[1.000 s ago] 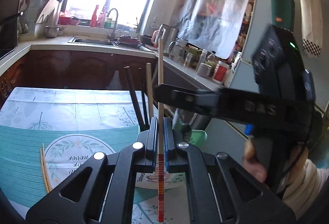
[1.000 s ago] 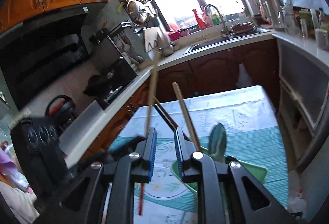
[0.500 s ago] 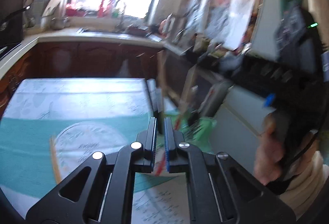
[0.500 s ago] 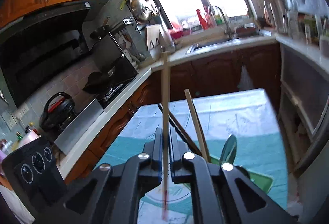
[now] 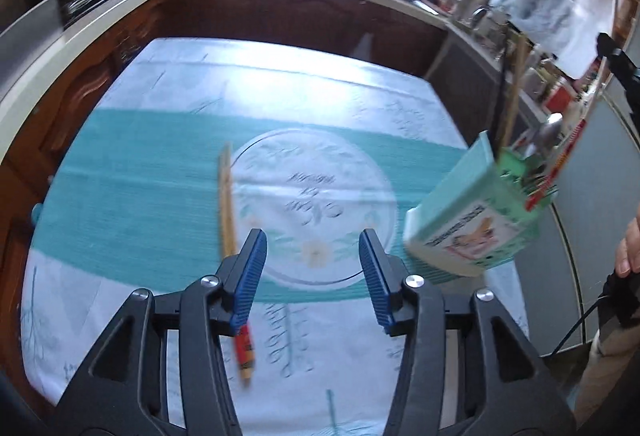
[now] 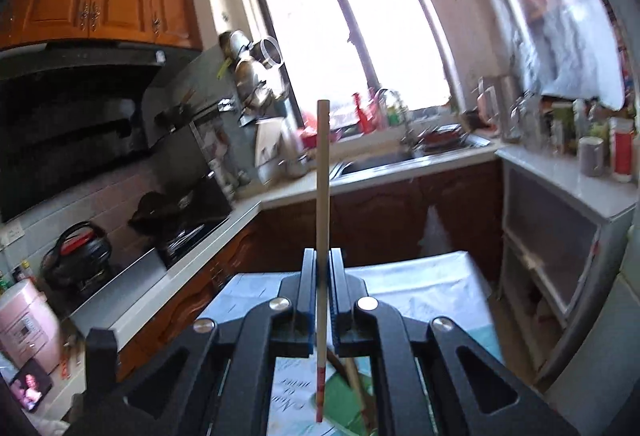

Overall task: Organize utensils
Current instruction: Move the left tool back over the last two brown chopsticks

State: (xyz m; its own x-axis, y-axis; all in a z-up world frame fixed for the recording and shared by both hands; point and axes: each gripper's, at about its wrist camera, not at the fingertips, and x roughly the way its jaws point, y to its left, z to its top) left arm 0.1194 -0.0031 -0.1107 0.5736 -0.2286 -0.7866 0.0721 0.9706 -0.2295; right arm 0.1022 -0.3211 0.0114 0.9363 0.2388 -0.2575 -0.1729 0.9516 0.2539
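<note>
Kitchen cabinets surround the cloth-covered counter (image 5: 120,164). The left claw (image 5: 312,272) has just been opened, nothing between its pads; its chopstick has been passed to the right claw (image 6: 322,300), clamped upright on that chopstick (image 6: 323,196). Another chopstick pair (image 5: 226,204) lies on the cloth, the utensil holder (image 5: 472,224) nearby, presumably next.

black plastic left gripper (image 5: 312,256) and right gripper (image 6: 322,276), each with triangular cut-outs, silver screws and ribbed blue pads (image 5: 250,276); a cream sleeve (image 5: 600,368) beside a thin black cable.
</note>
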